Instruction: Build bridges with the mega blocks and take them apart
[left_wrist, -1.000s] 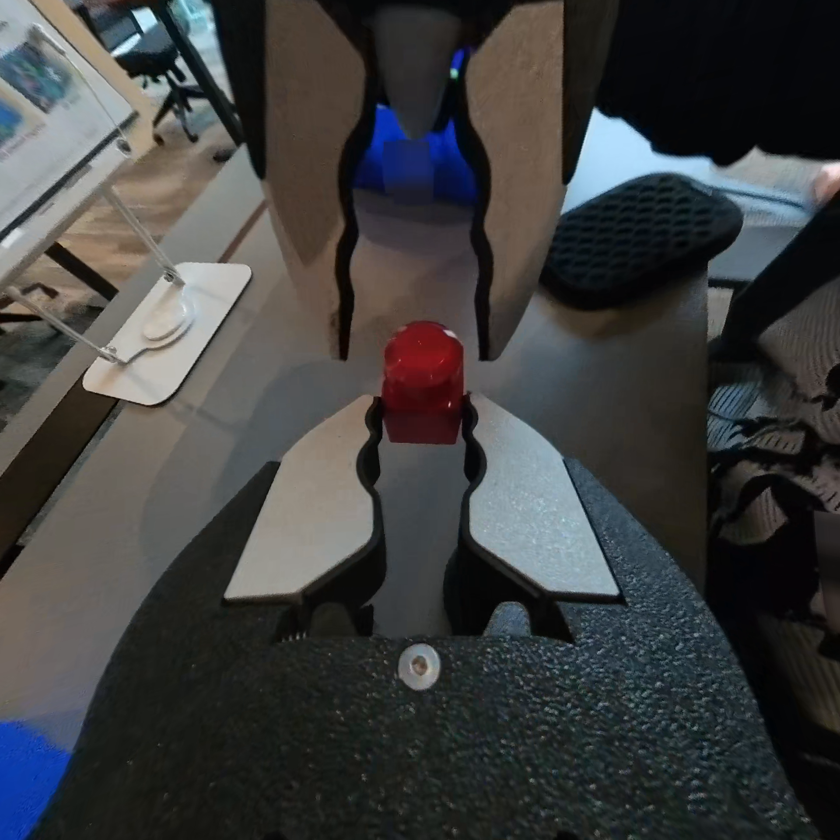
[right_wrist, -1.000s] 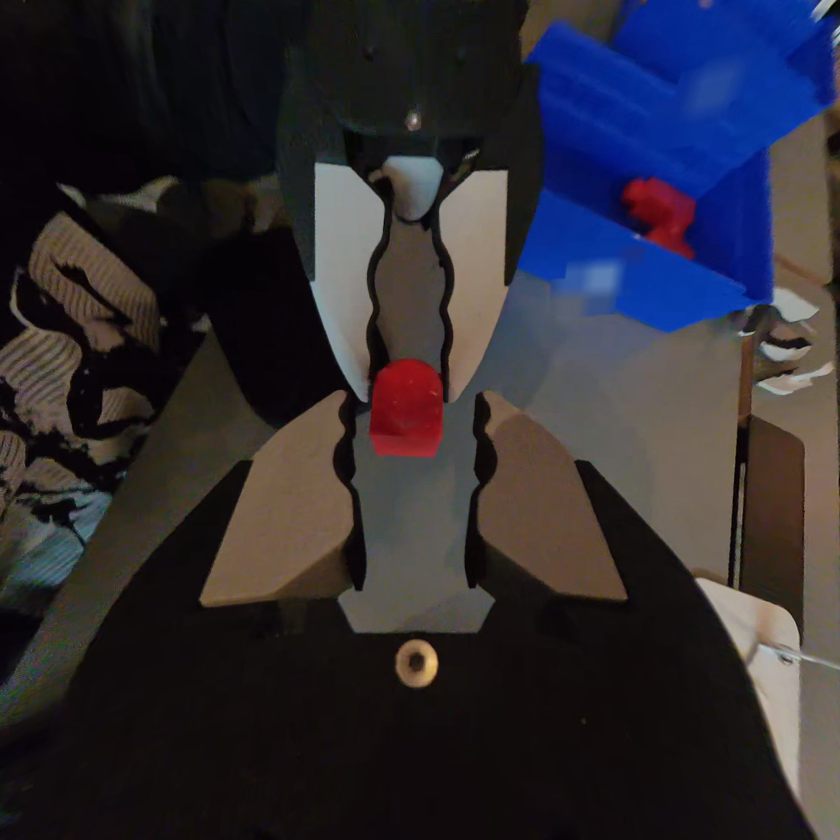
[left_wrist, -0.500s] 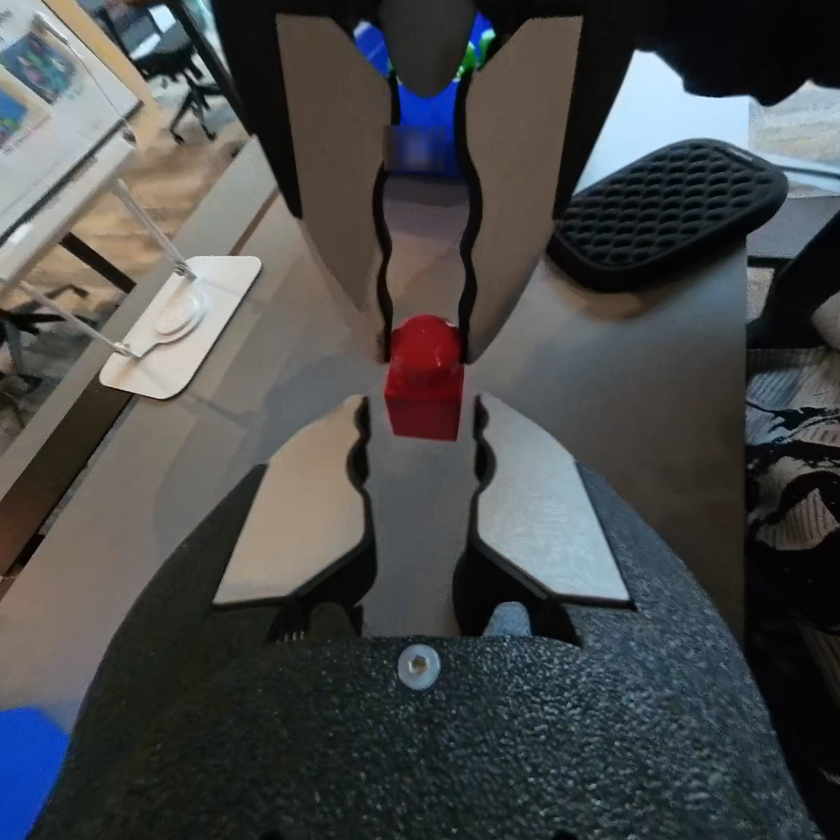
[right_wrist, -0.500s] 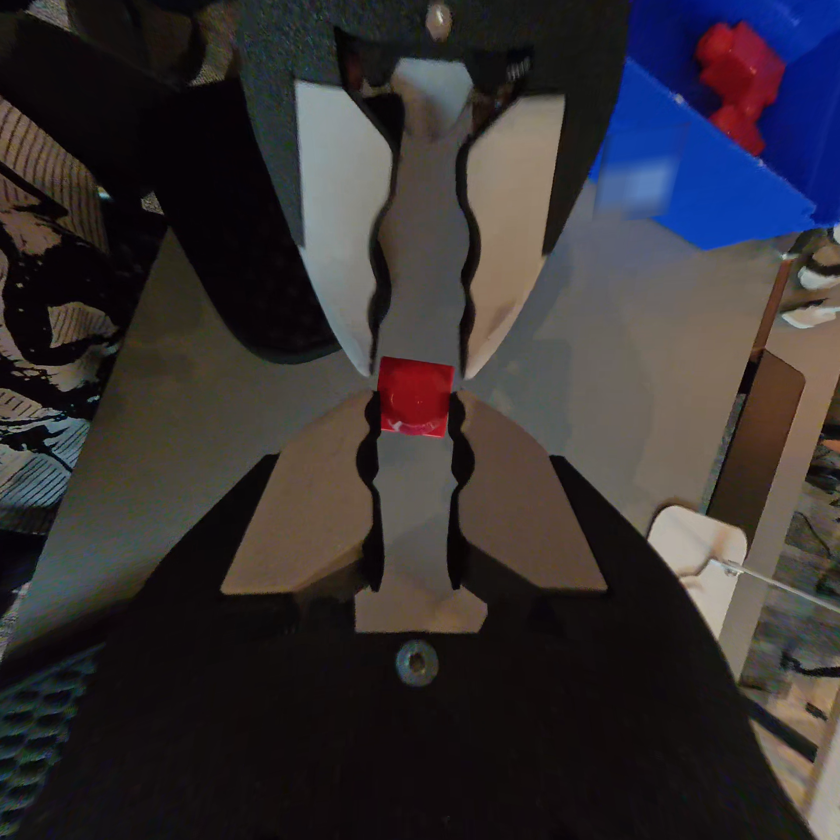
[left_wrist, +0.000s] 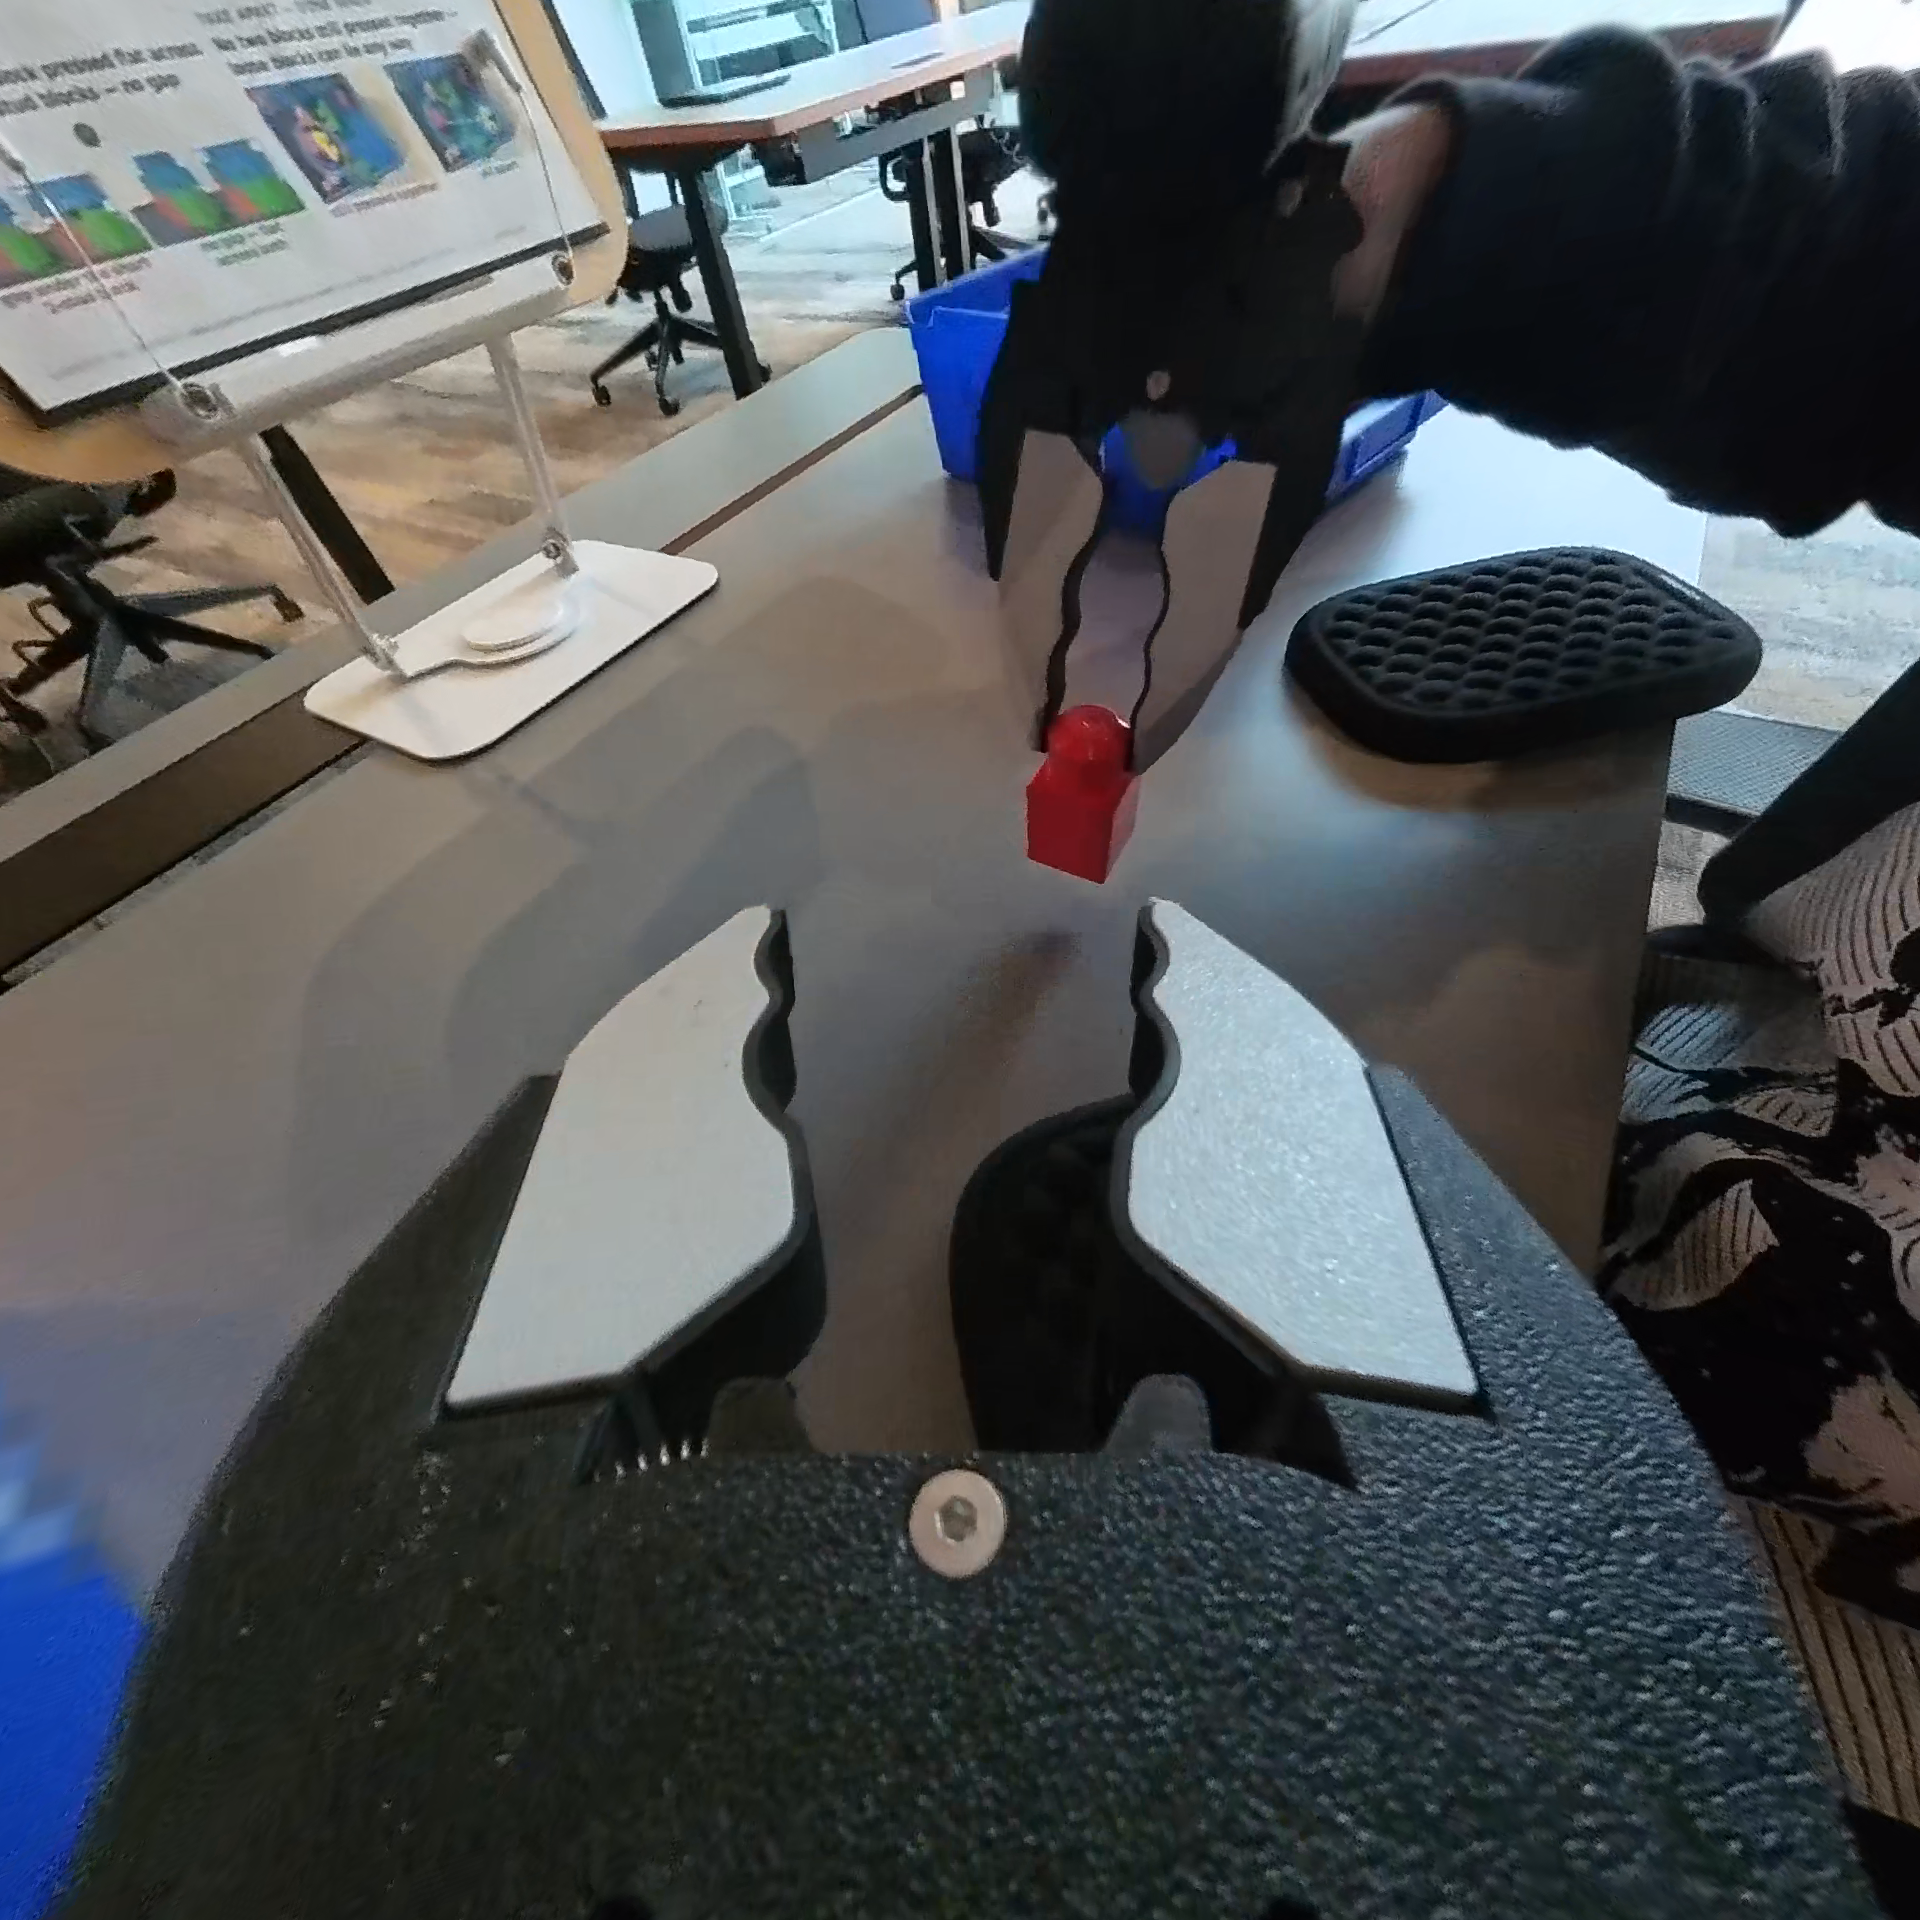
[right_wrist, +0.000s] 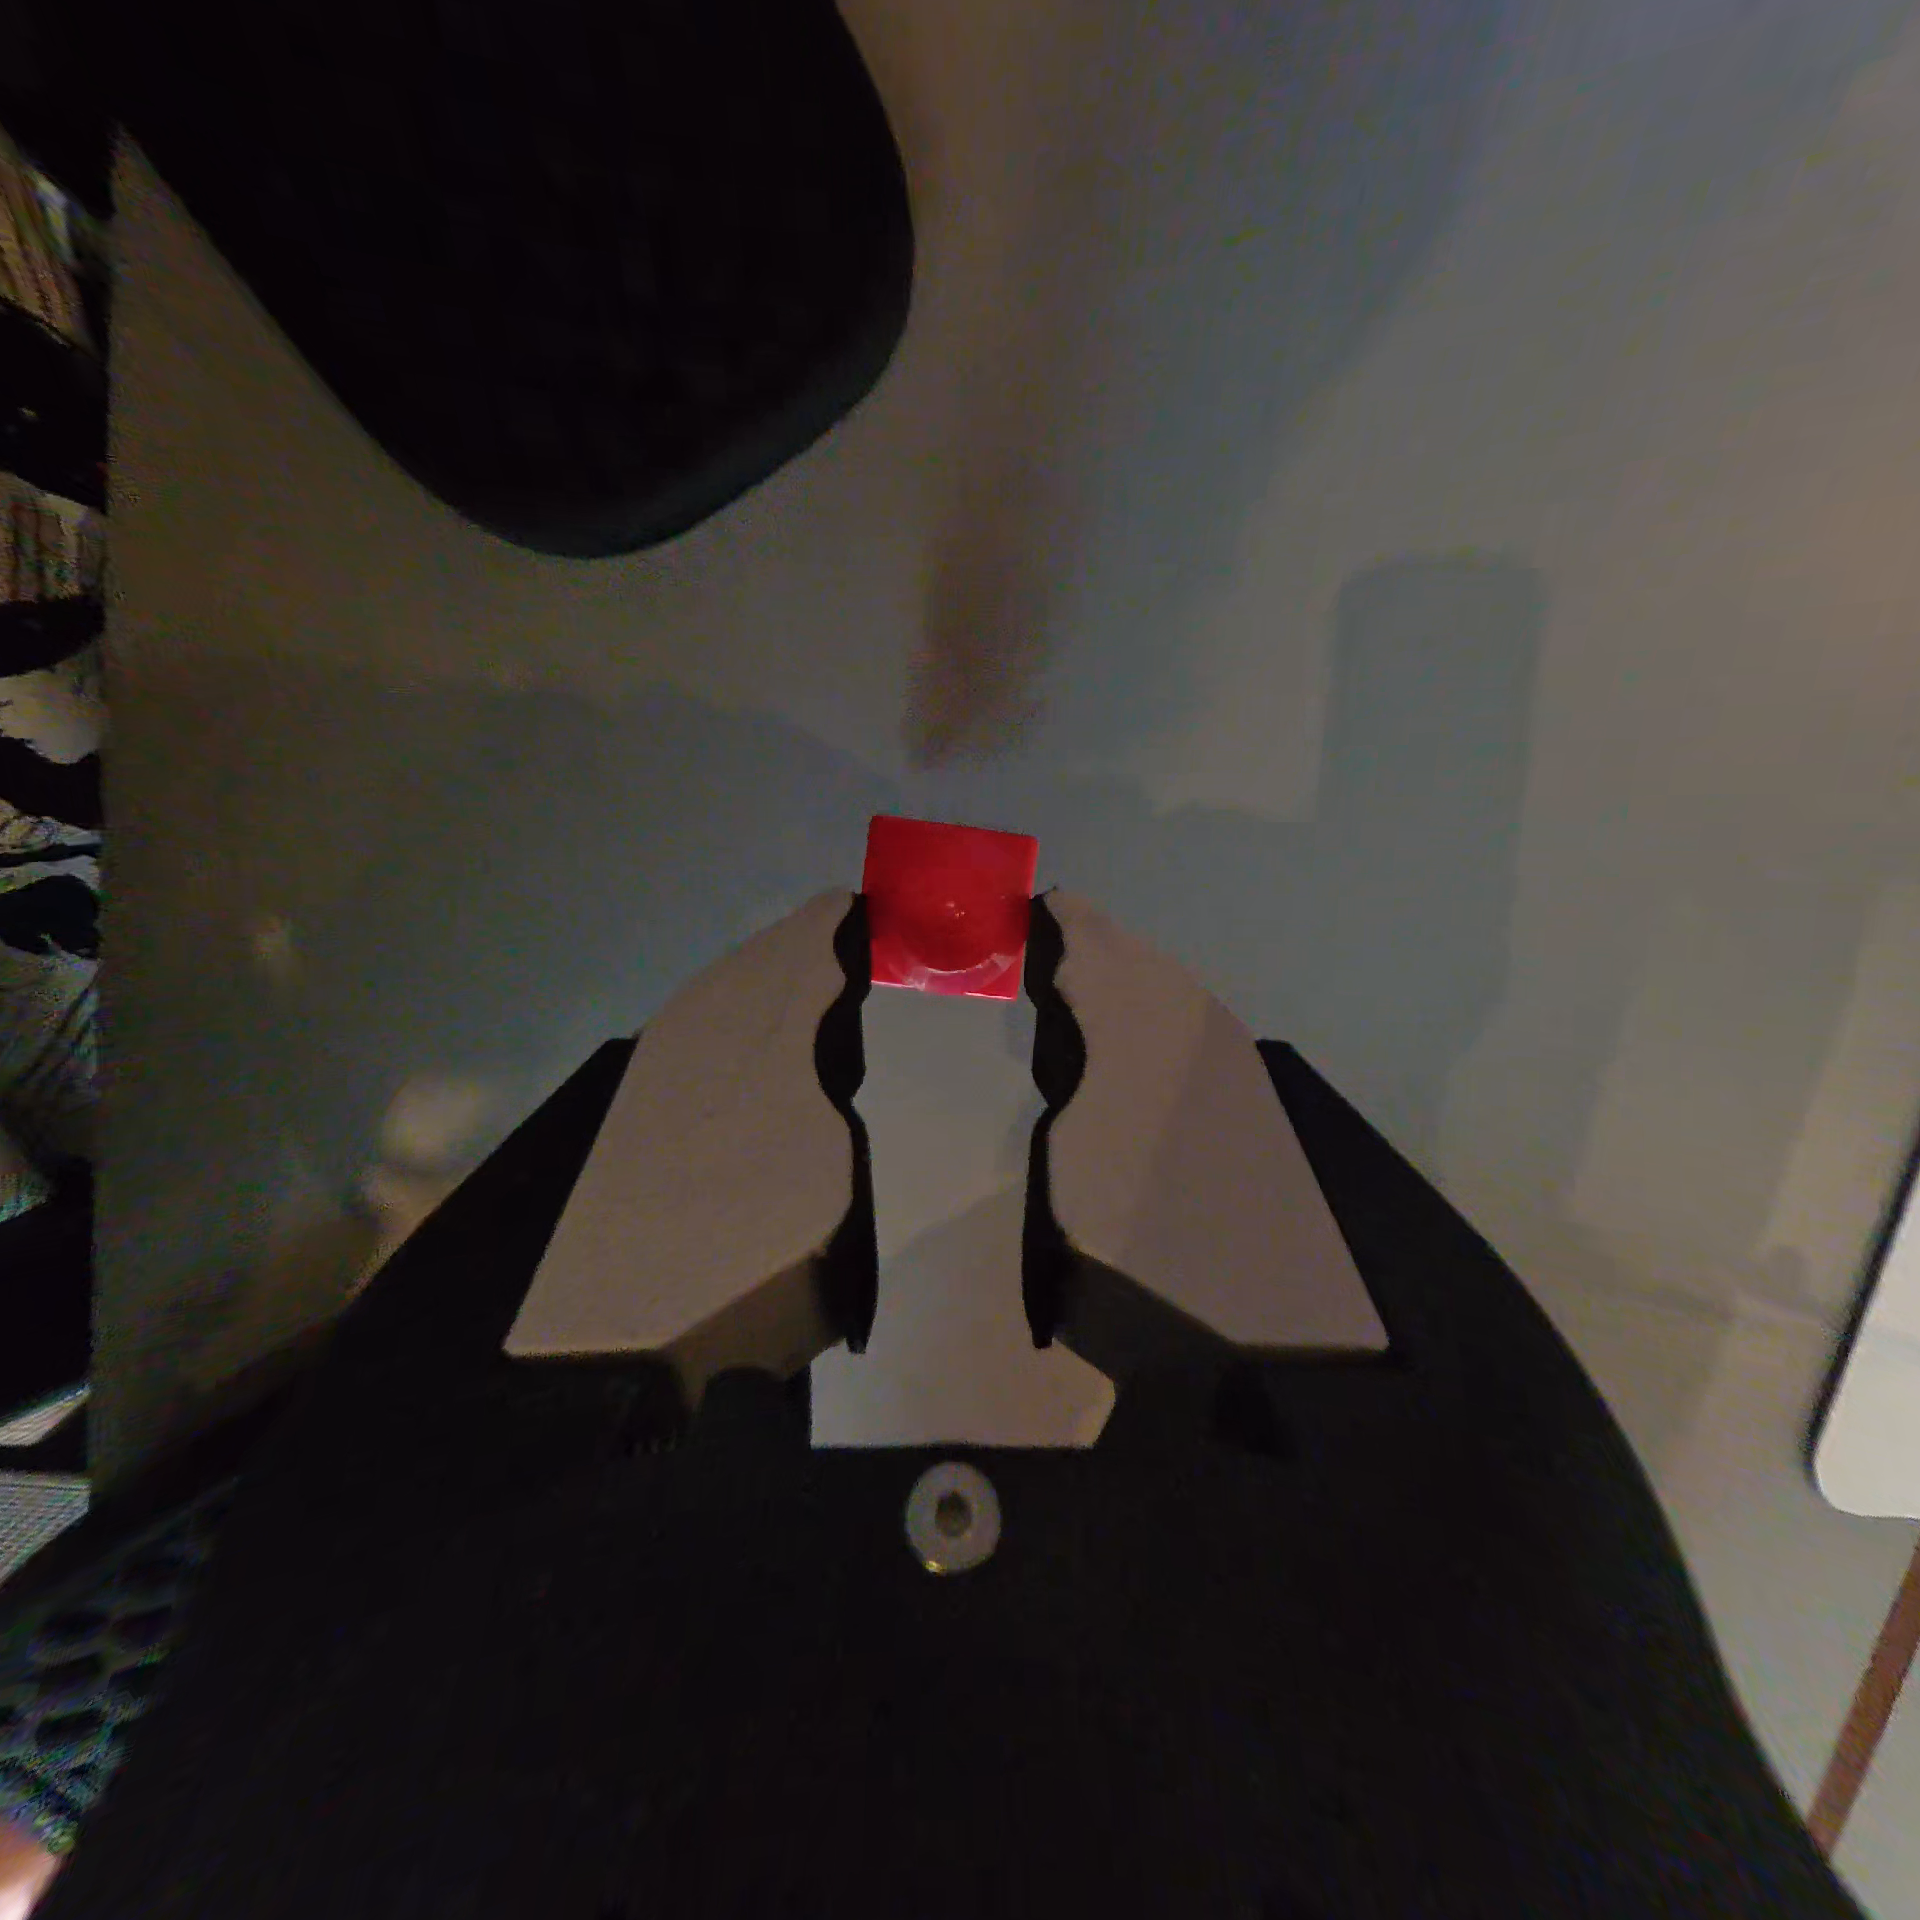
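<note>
The small red plastic block with 1 round stud (left_wrist: 1081, 805) hangs just above the grey table (left_wrist: 520, 935), pinched at its stud by the right tongs (right_wrist: 948, 909) (seen from above in the right wrist view). The left tongs (left_wrist: 961, 930) stand apart, empty, near the block. Beyond sit a blue plastic bin (left_wrist: 966, 353) and a black honeycomb-mesh pad (left_wrist: 1522, 655).

The blue bin (left_wrist: 961, 358) is mostly hidden behind the right gripper (left_wrist: 1091, 743). A blurred blue patch (left_wrist: 47, 1704) is cut off at the left wrist view's lower left corner. The black mesh pad (right_wrist: 540, 260) runs off the right wrist view's top edge, too dark to show texture.
</note>
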